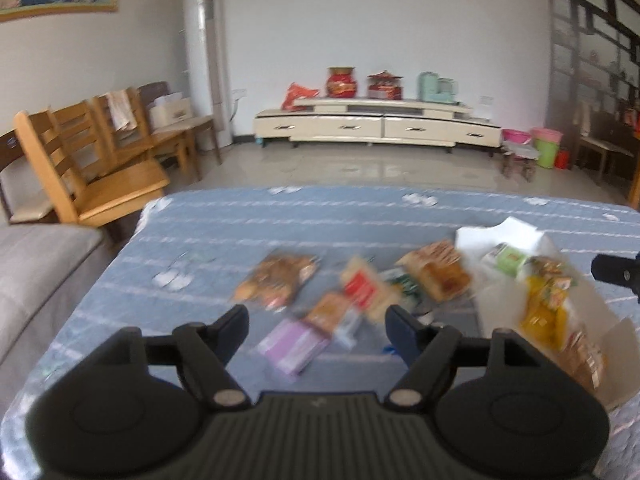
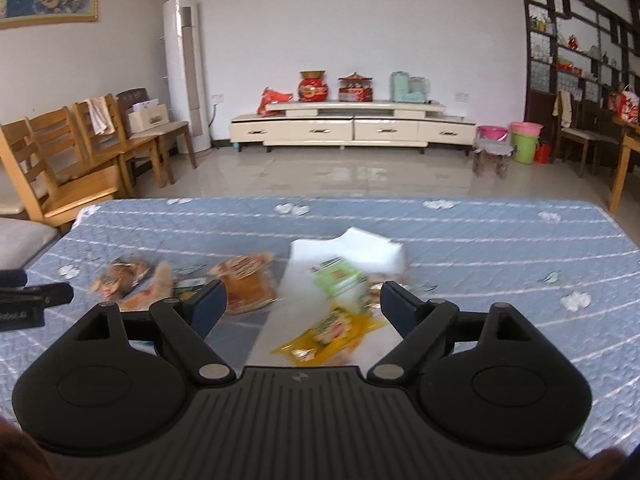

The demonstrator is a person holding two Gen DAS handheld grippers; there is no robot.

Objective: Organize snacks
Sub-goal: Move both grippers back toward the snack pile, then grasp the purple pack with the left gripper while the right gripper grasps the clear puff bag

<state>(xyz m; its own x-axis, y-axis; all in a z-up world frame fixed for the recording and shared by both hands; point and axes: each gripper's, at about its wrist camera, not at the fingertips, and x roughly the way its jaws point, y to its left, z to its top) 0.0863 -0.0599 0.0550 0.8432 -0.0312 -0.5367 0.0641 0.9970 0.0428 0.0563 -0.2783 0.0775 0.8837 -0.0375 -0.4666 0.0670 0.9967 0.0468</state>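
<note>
Several snack packets lie blurred on the blue quilted tablecloth (image 1: 240, 220). My left gripper (image 1: 316, 322) hangs open over a purple packet (image 1: 292, 348), an orange-brown packet (image 1: 332, 312) and a red-and-white packet (image 1: 364, 288), holding nothing. A brown bread packet (image 1: 280, 276) lies farther left. At the right stands a white box (image 1: 500, 236) holding a green packet (image 1: 508, 260) and a yellow packet (image 1: 544, 312). My right gripper (image 2: 302, 306) is wide open above that white box (image 2: 360, 246), over the green packet (image 2: 340, 278) and yellow packet (image 2: 332, 332), with nothing gripped. A bread packet (image 2: 244, 280) lies left of the box.
Wooden chairs (image 2: 60, 168) stand beyond the table's left corner, beside a grey cushion (image 1: 36, 264). Across the tiled floor are a cream TV cabinet (image 2: 352, 128), a tall white air conditioner (image 2: 186, 72) and plastic buckets (image 2: 524, 142). Each gripper shows at the other view's edge.
</note>
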